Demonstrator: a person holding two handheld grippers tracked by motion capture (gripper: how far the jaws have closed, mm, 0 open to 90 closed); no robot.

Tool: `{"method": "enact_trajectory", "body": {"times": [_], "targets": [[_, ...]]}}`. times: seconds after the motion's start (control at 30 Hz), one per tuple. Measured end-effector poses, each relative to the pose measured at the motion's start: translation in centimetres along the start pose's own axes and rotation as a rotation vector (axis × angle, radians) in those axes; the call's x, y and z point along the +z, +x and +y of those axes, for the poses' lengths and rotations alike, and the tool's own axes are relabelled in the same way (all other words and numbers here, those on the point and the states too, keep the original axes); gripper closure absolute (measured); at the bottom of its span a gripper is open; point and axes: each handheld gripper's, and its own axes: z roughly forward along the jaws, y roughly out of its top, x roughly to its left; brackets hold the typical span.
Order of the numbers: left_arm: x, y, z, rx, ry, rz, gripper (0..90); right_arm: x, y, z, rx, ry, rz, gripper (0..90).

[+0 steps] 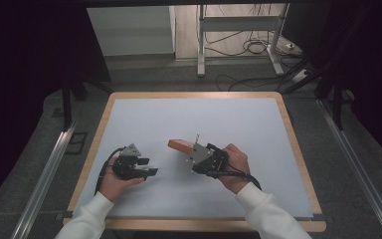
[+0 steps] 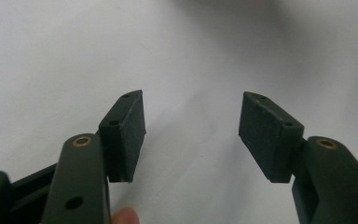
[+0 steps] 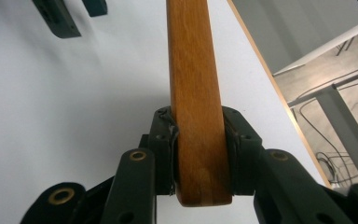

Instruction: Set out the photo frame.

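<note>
A brown wooden block (image 1: 179, 146) is clamped in my right gripper (image 1: 191, 152), held just above the white table mat near its middle. In the right gripper view the wooden block (image 3: 195, 93) runs up between the two black pads (image 3: 164, 144), which press on its sides; the right gripper (image 3: 198, 149) is shut on it. My left gripper (image 1: 149, 167) rests at the left front of the mat, jaws pointing right toward the block, a short gap away. In the left gripper view the left gripper (image 2: 191, 130) stands open, with bare white mat between its pads (image 2: 123, 135).
The white mat (image 1: 189, 114) covers a wood-edged table (image 1: 194, 94). Beyond the far edge are a metal stand (image 1: 201, 40) and cables (image 1: 253, 47) on the floor. The left gripper's jaw tips (image 3: 70, 14) show at the top left of the right gripper view.
</note>
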Motion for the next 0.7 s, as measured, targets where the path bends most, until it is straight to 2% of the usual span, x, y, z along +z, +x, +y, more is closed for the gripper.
{"method": "enact_trajectory", "body": {"times": [0.37,0.5,0.7], "targets": [[0.1,0.0,0.0,-0.001,0.002,0.000,40.4,-2.7,0.5,-0.3,-0.002,-0.029,0.110,69.1],[0.1,0.0,0.0,-0.001,0.004,0.000,40.4,-2.8,0.1,-0.5,0.021,-0.039,0.118,68.9],[0.1,0.0,0.0,-0.001,0.002,0.000,40.3,-2.2,-0.6,-0.3,0.048,-0.051,0.102,67.2]]}}
